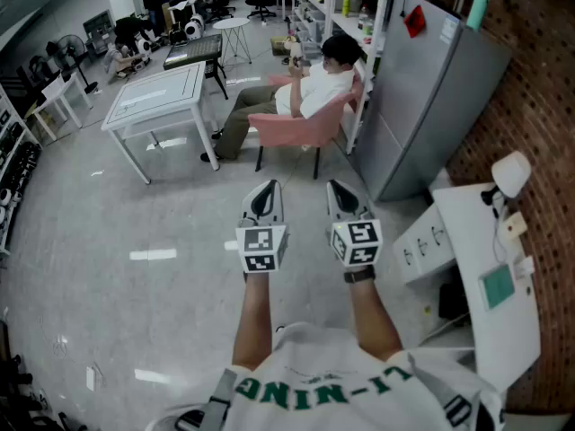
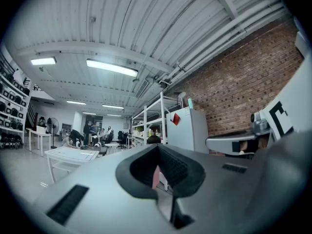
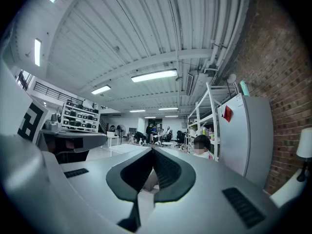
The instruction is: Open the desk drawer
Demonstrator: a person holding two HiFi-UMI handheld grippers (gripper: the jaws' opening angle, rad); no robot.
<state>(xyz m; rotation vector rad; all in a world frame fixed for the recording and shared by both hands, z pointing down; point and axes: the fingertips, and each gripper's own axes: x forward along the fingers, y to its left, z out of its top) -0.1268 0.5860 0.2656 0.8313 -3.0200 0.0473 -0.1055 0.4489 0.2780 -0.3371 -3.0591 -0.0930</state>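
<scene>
Left forearm (image 1: 254, 321) and right forearm (image 1: 373, 317) stretched straight out from the torso (image 1: 314, 389), roughly parallel, bare. Left hand-held gripper (image 1: 266, 191) and right hand-held gripper (image 1: 342, 191) sit side by side ahead of the torso, near each other but apart, both level and pointing away from it. Left marker cube (image 1: 261, 248) and right marker cube (image 1: 357, 241) on the torso side of the jaws. Left jaws tip to tip, nothing between. Right jaws likewise, empty.

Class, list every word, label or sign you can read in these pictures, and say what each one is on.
"LI-NING": on the person's white shirt, upside down in the head view.
Red tag on the grey fridge: too small to read.
Green card on the white desk: nothing legible.
</scene>
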